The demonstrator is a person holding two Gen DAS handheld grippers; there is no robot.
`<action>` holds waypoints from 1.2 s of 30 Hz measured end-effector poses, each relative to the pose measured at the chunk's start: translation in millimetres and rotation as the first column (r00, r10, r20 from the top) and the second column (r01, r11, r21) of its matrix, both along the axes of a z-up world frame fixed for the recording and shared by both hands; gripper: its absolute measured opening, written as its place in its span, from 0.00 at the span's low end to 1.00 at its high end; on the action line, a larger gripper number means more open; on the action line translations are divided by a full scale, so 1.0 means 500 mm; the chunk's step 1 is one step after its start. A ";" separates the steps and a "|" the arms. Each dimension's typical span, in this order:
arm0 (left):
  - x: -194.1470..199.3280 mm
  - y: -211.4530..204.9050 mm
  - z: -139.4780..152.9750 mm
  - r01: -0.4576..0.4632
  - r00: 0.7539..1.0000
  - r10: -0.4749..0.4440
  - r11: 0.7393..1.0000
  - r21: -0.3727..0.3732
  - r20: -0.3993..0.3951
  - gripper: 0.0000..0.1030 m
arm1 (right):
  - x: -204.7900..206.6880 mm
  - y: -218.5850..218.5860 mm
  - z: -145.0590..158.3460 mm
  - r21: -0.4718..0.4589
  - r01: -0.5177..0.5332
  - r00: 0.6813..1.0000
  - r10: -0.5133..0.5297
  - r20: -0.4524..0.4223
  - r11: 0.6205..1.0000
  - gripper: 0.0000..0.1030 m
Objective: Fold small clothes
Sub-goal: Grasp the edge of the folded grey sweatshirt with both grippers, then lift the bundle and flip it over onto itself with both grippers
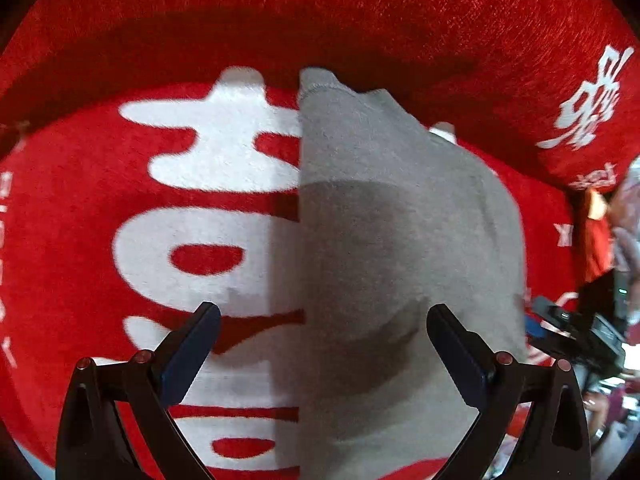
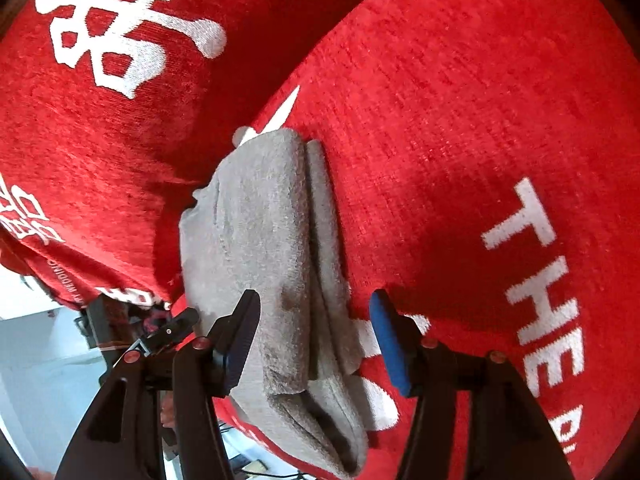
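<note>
On the red cushion (image 1: pixel 80 240) with its big white characters, your folded grey garment (image 1: pixel 380 220) is lying flat, its long straight edge running up the middle of the left wrist view. Behind it a second red cushion (image 1: pixel 360 8) is rising like a backrest, also carrying white characters at its right end.

Your left gripper (image 1: pixel 324 312) is hovering over the near part of the grey garment with its jaws spread wide and nothing between the pads. Its left finger is sitting over the white lettering of the cushion, its right finger over the grey cloth, and the garment's straight edge is passing between the two. Its shadow is falling on the cloth just ahead of the fingertips.

In the right wrist view the same grey garment (image 2: pixel 264 240) is showing as a thick stack of layers, with the folded edges bunched along its right side. Your right gripper (image 2: pixel 316 300) is standing released, its jaws apart on either side of the near end of the stack. The dark left pad is lying close against the grey cloth, though whether it is touching is hard to tell, while the blue right pad (image 2: pixel 390 344) is standing clear of it, over the red cushion (image 2: pixel 460 120) beside the white letters "THE". The cloth is resting on the cushion rather than being lifted.
</note>
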State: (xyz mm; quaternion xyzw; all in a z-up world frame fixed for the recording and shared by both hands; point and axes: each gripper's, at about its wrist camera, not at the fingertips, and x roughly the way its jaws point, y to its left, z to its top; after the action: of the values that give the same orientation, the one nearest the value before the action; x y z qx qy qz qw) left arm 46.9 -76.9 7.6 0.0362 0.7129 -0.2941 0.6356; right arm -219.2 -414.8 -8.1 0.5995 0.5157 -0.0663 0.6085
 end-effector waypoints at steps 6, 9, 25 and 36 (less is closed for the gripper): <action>0.003 -0.013 -0.031 0.037 0.994 -0.045 0.996 -0.083 -0.101 1.00 | 0.010 0.005 -0.028 0.078 -0.027 0.999 0.024 0.039 0.997 0.60; -0.010 -0.041 -0.038 0.056 0.991 -0.067 0.994 -0.096 -0.115 1.00 | 0.025 0.014 -0.038 0.100 -0.058 0.997 0.052 0.061 0.993 0.60; -0.025 -0.083 -0.034 0.094 0.993 -0.100 0.991 -0.094 -0.063 0.66 | 0.111 0.081 -0.058 0.163 -0.116 0.990 0.102 0.095 0.980 0.39; -0.032 -0.023 0.067 0.098 0.991 -0.116 0.965 -0.245 -0.062 0.47 | 0.100 0.140 0.025 0.242 -0.028 0.984 -0.016 0.176 0.970 0.31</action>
State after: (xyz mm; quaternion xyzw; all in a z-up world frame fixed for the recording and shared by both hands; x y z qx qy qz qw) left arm 31.1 -88.3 41.2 -0.0140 0.6923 -0.4137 0.5911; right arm -169.4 -344.6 4.2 0.6715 0.4658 0.0525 0.5739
